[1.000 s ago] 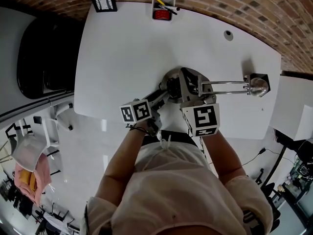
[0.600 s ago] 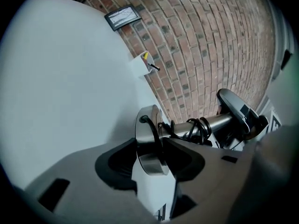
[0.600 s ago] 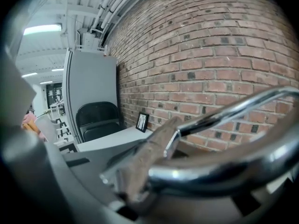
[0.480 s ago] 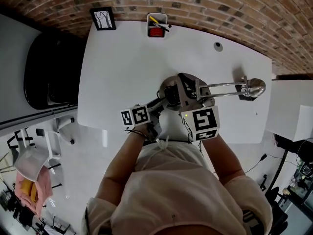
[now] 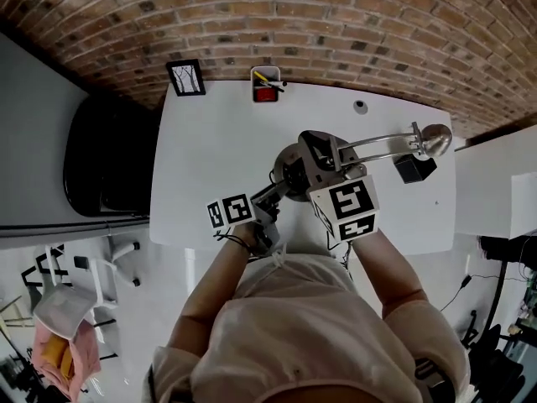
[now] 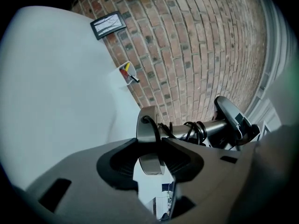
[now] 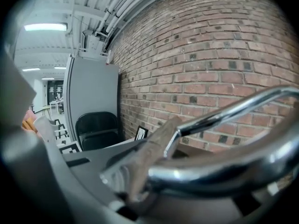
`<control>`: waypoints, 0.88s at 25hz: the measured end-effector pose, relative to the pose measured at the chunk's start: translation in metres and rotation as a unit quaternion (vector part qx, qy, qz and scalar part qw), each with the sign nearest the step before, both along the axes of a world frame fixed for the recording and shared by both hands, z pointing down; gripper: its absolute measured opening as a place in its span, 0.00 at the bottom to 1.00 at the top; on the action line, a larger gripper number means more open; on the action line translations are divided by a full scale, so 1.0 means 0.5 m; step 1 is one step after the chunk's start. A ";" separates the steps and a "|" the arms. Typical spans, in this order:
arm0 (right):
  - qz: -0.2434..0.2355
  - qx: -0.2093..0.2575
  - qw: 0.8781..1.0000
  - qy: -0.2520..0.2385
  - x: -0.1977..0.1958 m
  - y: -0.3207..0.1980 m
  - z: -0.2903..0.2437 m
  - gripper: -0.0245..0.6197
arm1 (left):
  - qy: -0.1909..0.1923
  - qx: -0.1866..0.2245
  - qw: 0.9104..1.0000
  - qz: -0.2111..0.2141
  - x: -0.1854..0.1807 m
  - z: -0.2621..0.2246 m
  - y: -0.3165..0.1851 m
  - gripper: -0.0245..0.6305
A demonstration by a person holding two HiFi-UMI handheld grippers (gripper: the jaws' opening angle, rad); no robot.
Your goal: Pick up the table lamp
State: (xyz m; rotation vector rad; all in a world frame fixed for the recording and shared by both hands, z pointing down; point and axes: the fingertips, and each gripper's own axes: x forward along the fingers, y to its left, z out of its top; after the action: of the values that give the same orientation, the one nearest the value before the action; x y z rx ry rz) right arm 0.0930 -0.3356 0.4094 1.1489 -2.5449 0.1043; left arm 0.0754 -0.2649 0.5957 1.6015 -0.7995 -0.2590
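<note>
The table lamp has a round metal base [image 5: 289, 170], a chrome arm [image 5: 382, 145] and a rounded head [image 5: 436, 138], and it hangs above the white table [image 5: 210, 166]. My left gripper [image 5: 281, 190] has the base's rim [image 6: 148, 129] between its jaws, which are closing on it. The left gripper [image 6: 150, 157] view also shows the stem with a black cord coiled round it [image 6: 203, 127]. My right gripper [image 5: 323, 162] is shut on the lamp's chrome frame [image 7: 224, 111] near the base. The right gripper [image 7: 140, 181] pads are blurred.
A small black box [image 5: 414, 168] lies on the table below the lamp head. At the far edge, against the brick wall, stand a pen holder [image 5: 266, 86] and a picture frame [image 5: 185, 77]. A black chair [image 5: 105, 162] is left of the table.
Both grippers have risen together with the lamp. The lamp head, which lay over the black box, now stands clear of it. The left jaws have narrowed onto the base rim.
</note>
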 end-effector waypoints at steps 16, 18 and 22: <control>0.042 0.062 0.997 0.002 -0.012 0.007 -0.210 0.08 | 0.028 0.080 0.995 0.049 -0.023 -0.197 -0.045 0.28; 0.045 0.064 0.997 0.003 -0.013 0.008 -0.225 0.08 | 0.031 0.085 0.995 0.052 -0.023 -0.212 -0.044 0.28; 0.049 0.065 0.997 0.001 -0.014 0.012 -0.237 0.08 | 0.029 0.087 0.994 0.058 -0.027 -0.224 -0.040 0.28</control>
State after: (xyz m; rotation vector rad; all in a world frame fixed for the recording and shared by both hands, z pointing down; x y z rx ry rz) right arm 0.0861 -0.3295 0.2907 1.3236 -2.5254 -0.0392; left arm 0.0620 -0.2852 0.4839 1.7891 -0.6499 -0.2959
